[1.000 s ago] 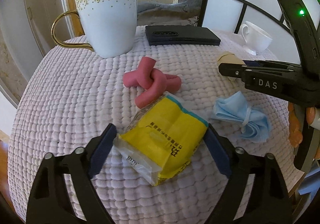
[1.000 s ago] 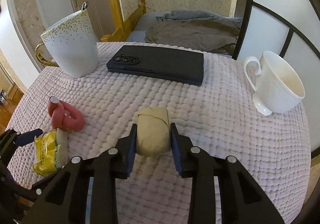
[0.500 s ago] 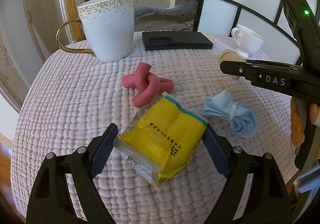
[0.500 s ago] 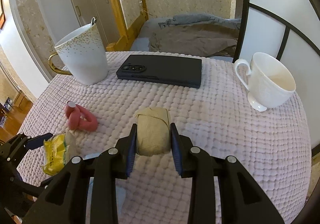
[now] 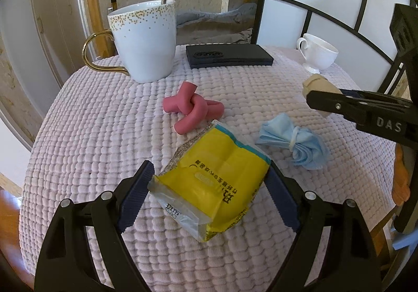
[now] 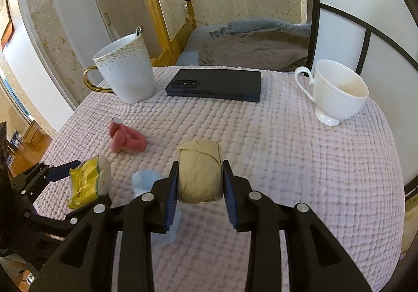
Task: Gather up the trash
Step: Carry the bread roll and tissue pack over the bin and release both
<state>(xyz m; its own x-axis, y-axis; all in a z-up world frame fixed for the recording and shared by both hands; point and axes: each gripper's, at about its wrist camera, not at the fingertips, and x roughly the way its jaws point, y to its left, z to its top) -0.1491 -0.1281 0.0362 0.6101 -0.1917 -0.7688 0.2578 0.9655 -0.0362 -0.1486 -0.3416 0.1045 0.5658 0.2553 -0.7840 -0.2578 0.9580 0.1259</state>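
A round table (image 6: 300, 161) under a knobbly lilac cloth. The left gripper (image 5: 206, 195) pinches a yellow packet (image 5: 214, 179) between its fingers, low over the cloth. The right gripper (image 6: 200, 182) squeezes a tan wad (image 6: 199, 171) — lifted, it seems, above the table. A crumpled blue mask (image 5: 295, 144) and a knotted pink tube (image 5: 192, 106) lie loose near the packet. Behind stand a gold-flecked mug (image 5: 143, 41), a dark phone (image 5: 228, 55) and a white cup (image 6: 337, 89). Risk: the slick packet, gripped across its width, may buckle and slip out — and a low sweep could drag the mask or tube along.
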